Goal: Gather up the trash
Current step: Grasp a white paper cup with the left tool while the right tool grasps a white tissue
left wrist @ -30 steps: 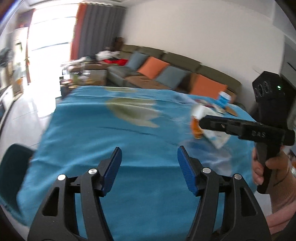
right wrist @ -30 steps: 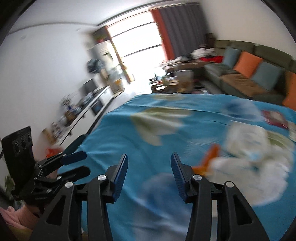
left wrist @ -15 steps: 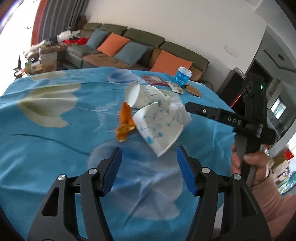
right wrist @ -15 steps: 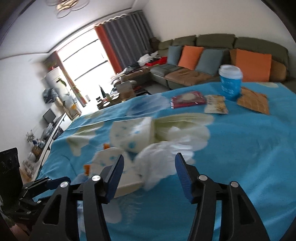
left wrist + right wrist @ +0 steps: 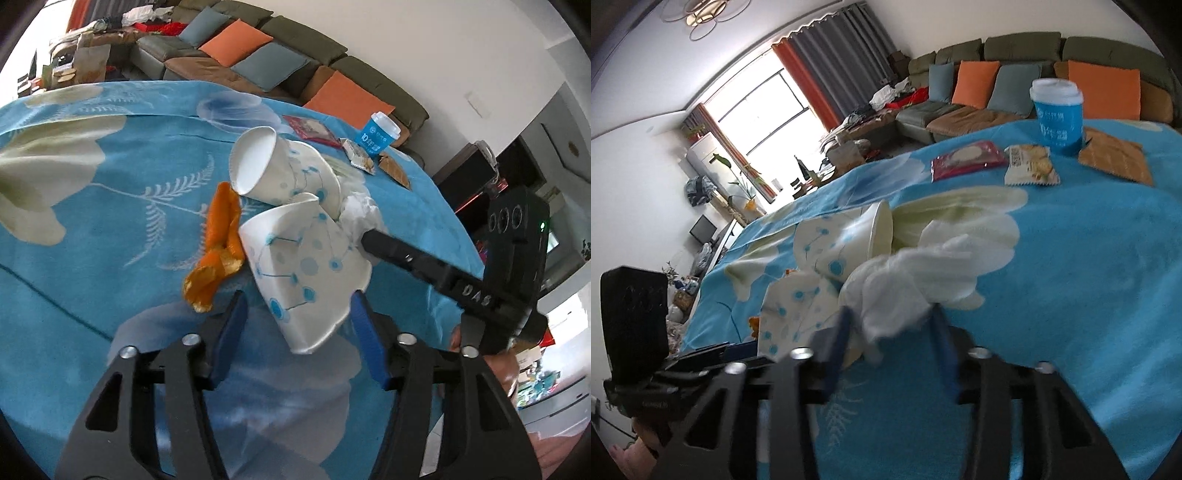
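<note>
1. Surface: table under a blue cloth [image 5: 110,229] with pale flower prints, filling the middle of both views.
2. Room: olive sofa [image 5: 295,48] with orange and grey-blue cushions along the top of the frames; bright window with red and grey curtains [image 5: 827,70] at upper left of the right wrist view.
3. Far items, upper right: blue lidded cup [image 5: 1057,114], red packet [image 5: 966,158], cracker packet [image 5: 1030,166], brown wrapper [image 5: 1115,158].
4. Trash, centre: two white dotted paper cups on their sides – near cup [image 5: 306,273], far cup [image 5: 273,170] – orange peel [image 5: 218,247] to their left, crumpled tissue [image 5: 905,291] to their right.
5. Left gripper [image 5: 299,328]: jaws closing, either side of the near cup's wide end; contact cannot be told.
6. Right gripper [image 5: 892,332]: jaws closing on the tissue between them – pads blurred, at the tissue's edges.
</note>
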Motion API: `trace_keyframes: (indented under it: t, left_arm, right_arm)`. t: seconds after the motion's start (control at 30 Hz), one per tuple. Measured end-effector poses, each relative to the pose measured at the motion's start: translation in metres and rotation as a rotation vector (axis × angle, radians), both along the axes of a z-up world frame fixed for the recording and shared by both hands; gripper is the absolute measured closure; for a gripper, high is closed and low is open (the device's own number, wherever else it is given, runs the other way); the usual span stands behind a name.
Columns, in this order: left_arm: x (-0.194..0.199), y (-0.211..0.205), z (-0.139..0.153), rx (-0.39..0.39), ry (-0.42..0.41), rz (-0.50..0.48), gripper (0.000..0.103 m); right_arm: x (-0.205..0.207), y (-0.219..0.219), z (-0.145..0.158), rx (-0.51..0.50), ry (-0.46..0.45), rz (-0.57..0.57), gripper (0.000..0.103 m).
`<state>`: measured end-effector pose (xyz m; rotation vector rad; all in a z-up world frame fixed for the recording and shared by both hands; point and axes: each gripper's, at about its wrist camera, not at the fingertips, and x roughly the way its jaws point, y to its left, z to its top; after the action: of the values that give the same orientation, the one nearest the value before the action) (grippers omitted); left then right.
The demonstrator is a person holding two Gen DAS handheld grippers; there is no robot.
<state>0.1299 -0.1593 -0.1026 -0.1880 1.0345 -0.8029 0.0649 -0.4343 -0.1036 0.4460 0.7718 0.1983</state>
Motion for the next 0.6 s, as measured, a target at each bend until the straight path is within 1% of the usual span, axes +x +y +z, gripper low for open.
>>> trace_keyframes:
  t: [0.03,0.07,0.1,0.13,0.17,0.23,0.4,0.6]
  left_arm:
    - [0.001,-0.001,-0.001,-0.008,0.01,-0.006,0.057]
    - [0.002,-0.002,-0.001,-0.007,0.01,-0.004,0.057]
    - [0.002,-0.003,-0.001,-0.005,0.005,-0.003,0.059]
    - [0.001,-0.004,-0.001,-0.001,-0.003,-0.005,0.073]
    - [0.001,-0.005,-0.001,-0.007,-0.001,-0.01,0.073]
    - [0.0,-0.004,0.002,-0.021,-0.007,-0.014,0.077]
    - [-0.007,-0.006,0.006,-0.023,-0.035,-0.03,0.078]
    - [-0.023,0.001,0.012,-0.03,-0.078,-0.078,0.08]
  right_arm:
    - [-0.001,0.0,0.0,0.009,0.0,0.005,0.077]
    - [-0.001,0.0,0.0,0.013,-0.003,0.006,0.084]
    - [-0.002,0.0,0.001,0.013,-0.007,0.011,0.088]
    - [-0.003,0.001,0.001,0.011,-0.012,0.016,0.093]
    - [-0.004,0.001,0.002,0.01,-0.015,0.018,0.095]
    - [-0.007,0.002,0.003,0.009,-0.027,0.022,0.098]
    - [-0.019,0.007,0.01,0.006,-0.06,0.051,0.101]
    - [-0.027,0.027,0.022,-0.031,-0.107,0.123,0.101]
